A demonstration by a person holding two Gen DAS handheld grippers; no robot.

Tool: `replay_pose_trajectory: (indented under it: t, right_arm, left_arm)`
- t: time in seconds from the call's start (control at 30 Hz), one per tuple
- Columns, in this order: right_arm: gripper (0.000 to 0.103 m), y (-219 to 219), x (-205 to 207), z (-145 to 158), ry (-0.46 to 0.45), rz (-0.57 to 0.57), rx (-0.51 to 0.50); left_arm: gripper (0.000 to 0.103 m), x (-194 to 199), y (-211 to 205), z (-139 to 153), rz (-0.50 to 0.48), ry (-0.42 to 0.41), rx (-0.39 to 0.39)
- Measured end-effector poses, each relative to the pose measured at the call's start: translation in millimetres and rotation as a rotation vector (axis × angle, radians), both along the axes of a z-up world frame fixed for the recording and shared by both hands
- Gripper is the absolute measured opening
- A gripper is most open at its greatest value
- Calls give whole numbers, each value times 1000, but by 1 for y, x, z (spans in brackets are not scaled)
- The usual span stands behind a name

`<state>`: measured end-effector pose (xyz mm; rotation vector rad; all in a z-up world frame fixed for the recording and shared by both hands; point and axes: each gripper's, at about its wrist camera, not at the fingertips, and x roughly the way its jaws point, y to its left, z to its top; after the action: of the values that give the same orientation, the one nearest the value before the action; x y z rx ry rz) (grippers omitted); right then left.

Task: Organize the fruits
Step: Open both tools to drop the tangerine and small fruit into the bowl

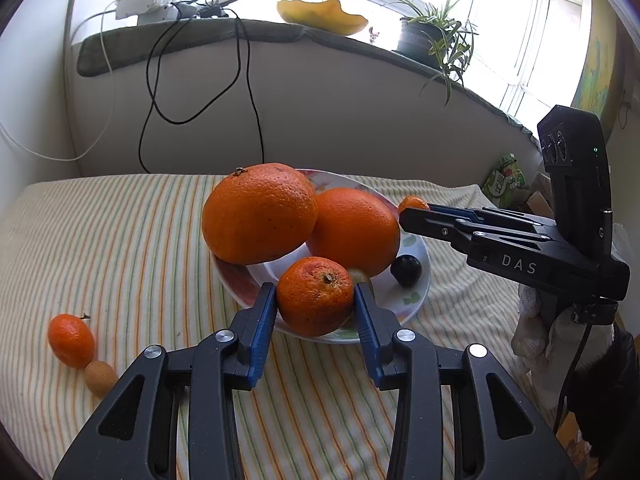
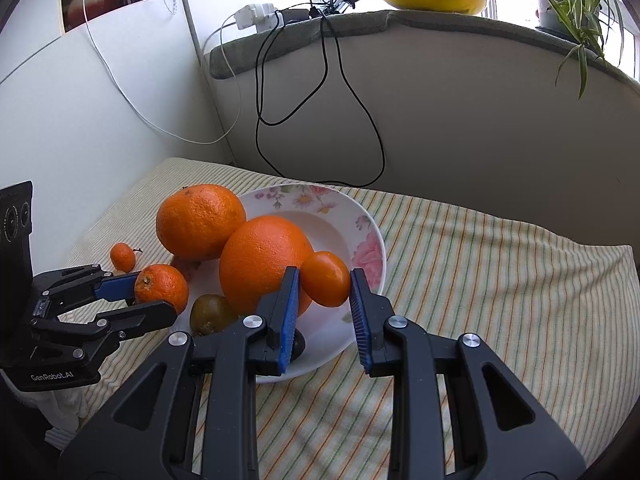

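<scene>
We have a mandarin (image 1: 315, 296) clamped between the pads of our left gripper (image 1: 315, 300), over the near rim of the plate (image 1: 418, 300). Our right gripper (image 2: 325, 292) grips a small oval kumquat (image 2: 325, 279), long axis tilted across its fingers, above the plate beside the big orange (image 2: 266, 264). Both fruits sit straight ahead of their tools, so each hand probably only needs to lower and let go.

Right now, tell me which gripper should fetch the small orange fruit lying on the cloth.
Left. The small fruit lies on the cloth beside the left gripper; the right gripper is across the plate. Left must first set down its mandarin.
</scene>
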<state>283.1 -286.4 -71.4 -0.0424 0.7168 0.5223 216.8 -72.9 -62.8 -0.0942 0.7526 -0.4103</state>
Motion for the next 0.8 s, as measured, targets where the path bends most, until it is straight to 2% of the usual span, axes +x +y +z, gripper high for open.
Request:
replay_pose_trajectory:
  t: [0.17,0.23,0.27,0.3,0.37,0.43,0.6,0.8]
  right_arm:
    - [26,-2,2,1,1,-9,3]
    - [27,-2,2,2,-2,-10,1]
    - [35,-2,1,2,-5,-10,2]
    - [55,-2,1,3,-12,-13,4]
    - [71,-4,-4,6,-38,-21,16]
    - [71,-5,-6,9,-45,-19,18]
    - [84,-6,-12,12,-53,-22,24]
    - [85,-7,-18,15,-53,-25,25]
  left_arm:
    - [38,1,-3,-2,1,1,9]
    - [45,1,-3,-2,1,1,13]
    - [54,0,-3,0,5,-5,14]
    - [56,-1,-2,1,8,-11,13]
    - [56,-2,-1,2,10,-15,12]
    - [56,-3,-1,3,11,-20,19]
    - [56,-6,0,2,11,-16,17]
    - [58,-9,0,3,14,-12,18]
